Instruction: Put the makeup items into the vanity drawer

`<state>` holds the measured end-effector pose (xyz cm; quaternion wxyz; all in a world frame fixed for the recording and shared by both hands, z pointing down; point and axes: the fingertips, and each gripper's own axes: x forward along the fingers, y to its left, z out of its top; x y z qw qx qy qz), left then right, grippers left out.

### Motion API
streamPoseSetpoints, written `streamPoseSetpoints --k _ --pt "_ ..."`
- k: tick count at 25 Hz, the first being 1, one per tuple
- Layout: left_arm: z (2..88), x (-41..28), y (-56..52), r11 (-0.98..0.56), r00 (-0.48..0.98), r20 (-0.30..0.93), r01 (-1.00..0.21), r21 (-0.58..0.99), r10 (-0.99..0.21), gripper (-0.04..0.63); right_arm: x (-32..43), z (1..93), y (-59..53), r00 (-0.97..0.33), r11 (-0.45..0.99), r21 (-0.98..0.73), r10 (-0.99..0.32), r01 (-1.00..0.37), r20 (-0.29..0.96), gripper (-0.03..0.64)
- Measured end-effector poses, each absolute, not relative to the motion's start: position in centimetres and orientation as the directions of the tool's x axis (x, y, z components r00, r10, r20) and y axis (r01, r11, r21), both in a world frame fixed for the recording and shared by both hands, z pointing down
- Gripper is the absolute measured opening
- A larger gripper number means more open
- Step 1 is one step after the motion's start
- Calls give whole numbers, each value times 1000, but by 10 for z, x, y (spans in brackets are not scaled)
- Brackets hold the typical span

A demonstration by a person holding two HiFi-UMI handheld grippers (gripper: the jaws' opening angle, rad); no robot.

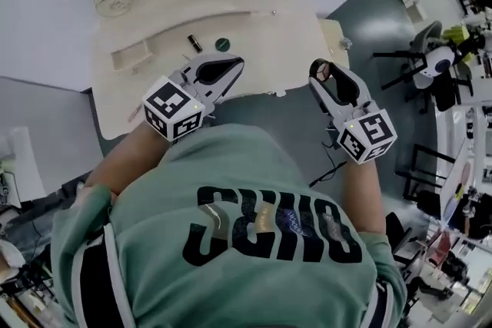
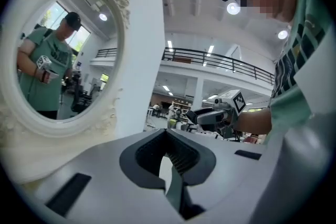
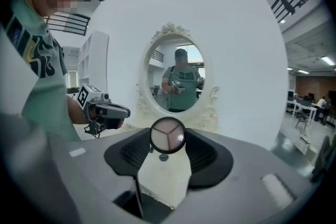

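Observation:
My right gripper (image 3: 168, 140) is shut on a round compact (image 3: 167, 135) with a pink three-part palette, held upright between the fingertips. In the head view this gripper (image 1: 318, 74) hovers off the right front corner of the cream vanity (image 1: 254, 27). My left gripper (image 1: 240, 63) is over the vanity's front edge with its tips meeting and nothing between them (image 2: 167, 132). On the vanity top lie a small black tube (image 1: 194, 42) and a round green item (image 1: 222, 44), just beyond the left gripper.
An oval cream-framed mirror (image 3: 176, 77) stands at the back of the vanity against a white wall. A rectangular recess (image 1: 131, 56) sits on the vanity's left side. Chairs and equipment (image 1: 438, 65) crowd the grey floor to the right.

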<state>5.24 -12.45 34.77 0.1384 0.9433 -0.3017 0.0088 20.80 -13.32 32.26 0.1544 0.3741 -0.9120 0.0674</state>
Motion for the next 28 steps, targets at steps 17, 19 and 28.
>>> streamPoseSetpoints --k 17,19,28 --pt "466 -269 -113 -225 337 276 -903 367 -900 3 -213 496 -195 -829 992 -121 30 -46 558 219" --pt "477 -284 -112 -201 320 287 -905 376 -903 3 -242 521 -190 -808 990 -140 73 -12 585 219" --pt "508 -328 -94 -145 294 318 -897 416 -902 3 -300 597 -172 -687 988 -155 121 11 716 219"
